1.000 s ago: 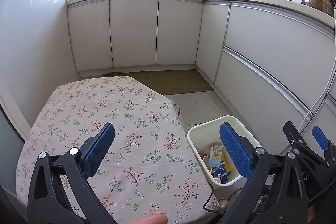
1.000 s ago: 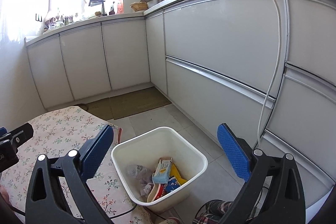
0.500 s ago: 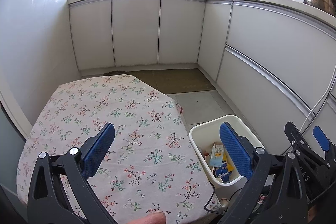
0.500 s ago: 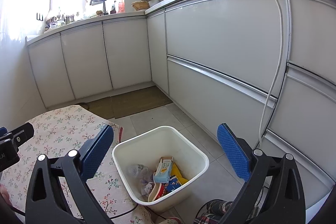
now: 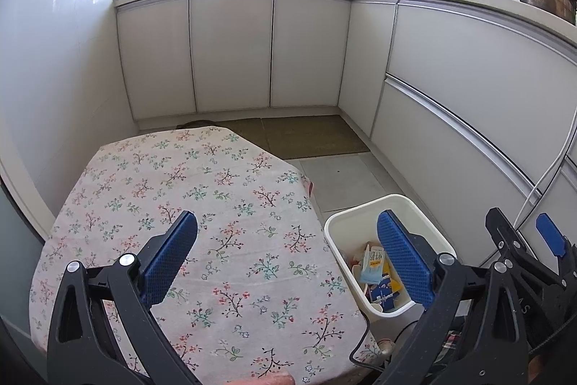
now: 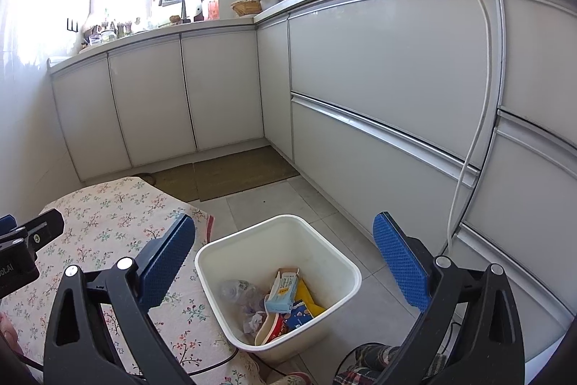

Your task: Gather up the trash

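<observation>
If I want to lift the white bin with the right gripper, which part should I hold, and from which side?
Probably grip the bin's thin upright wall just below its rolled rim, coming straight down from above on the side nearest the cabinets. The top is open and that wall is bare, so one finger can slip inside.

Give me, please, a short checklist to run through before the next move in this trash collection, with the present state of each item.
1. Left gripper open, nothing between its fingers: ok.
2. Right gripper open, nothing held: ok.
3. White bin upright on the floor beside the table, mouth unobstructed: ok.
4. Trash inside the bin, including a carton and wrappers, sits below the rim: ok.
5. Flowered tablecloth free of remaining trash: ok for the visible part; the near edge is hidden by the fingers.
6. Trash left elsewhere, such as on the floor behind the camera: cannot tell.
</observation>
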Motion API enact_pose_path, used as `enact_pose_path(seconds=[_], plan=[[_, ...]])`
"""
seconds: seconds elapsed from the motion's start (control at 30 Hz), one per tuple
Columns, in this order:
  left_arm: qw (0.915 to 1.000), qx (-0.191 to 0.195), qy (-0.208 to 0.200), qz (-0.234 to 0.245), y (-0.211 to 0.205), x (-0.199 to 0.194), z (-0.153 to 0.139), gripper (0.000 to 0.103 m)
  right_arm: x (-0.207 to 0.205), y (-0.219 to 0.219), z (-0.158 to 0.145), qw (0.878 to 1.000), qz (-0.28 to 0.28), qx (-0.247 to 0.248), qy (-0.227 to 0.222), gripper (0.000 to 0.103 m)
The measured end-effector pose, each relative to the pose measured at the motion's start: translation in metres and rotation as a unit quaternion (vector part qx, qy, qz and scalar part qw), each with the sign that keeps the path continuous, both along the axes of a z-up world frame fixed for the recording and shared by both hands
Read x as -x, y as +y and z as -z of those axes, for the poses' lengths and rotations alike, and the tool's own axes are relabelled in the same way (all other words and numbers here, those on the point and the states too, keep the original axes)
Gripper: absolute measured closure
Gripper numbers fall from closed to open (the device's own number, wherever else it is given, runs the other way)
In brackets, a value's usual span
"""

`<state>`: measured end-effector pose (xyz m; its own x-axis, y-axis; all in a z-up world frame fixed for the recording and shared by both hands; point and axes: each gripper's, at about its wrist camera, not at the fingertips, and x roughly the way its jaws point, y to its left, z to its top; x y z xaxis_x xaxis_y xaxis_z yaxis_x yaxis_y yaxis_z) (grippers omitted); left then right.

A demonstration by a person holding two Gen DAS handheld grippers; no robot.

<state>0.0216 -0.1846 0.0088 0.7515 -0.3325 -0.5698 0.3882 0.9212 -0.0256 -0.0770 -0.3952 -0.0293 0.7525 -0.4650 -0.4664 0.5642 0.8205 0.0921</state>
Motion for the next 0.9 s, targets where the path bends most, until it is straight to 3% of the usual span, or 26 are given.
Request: enact_pose_path(seconds=[0.17,0.3,0.57,0.67,0.77,0.9], plan=[[1.0000,-0.005,0.002,0.004,-0.002,0.000,0.001,0.009,-0.001,0.000,0.001,1.000,-0.001,-0.001,0.001,0.007],[0.9999,-0.007,0.003,0.012,-0.004,0.000,0.004,0.020,-0.001,0.000,0.001,1.000,-0.002,-0.003,0.001,0.007],[0.9990,-0.002,0.007,0.044,-0.011,0.003,0.010,0.033,-0.001,0.002,0.002,1.000,-0.002,-0.005,0.002,0.007],[0.9989,-0.002,0.008,0.045,-0.012,0.004,0.010,0.032,-0.001,0.001,0.002,1.000,-0.003,-0.006,0.002,0.007],[0.9993,-0.005,0.011,0.035,-0.012,0.004,0.009,0.016,-0.001,0.002,0.001,1.000,-0.003,-0.006,0.002,0.007],[0.9996,-0.009,0.008,0.025,-0.011,0.005,0.008,0.011,-0.001,0.002,0.001,1.000,-0.004,-0.004,0.002,0.007]])
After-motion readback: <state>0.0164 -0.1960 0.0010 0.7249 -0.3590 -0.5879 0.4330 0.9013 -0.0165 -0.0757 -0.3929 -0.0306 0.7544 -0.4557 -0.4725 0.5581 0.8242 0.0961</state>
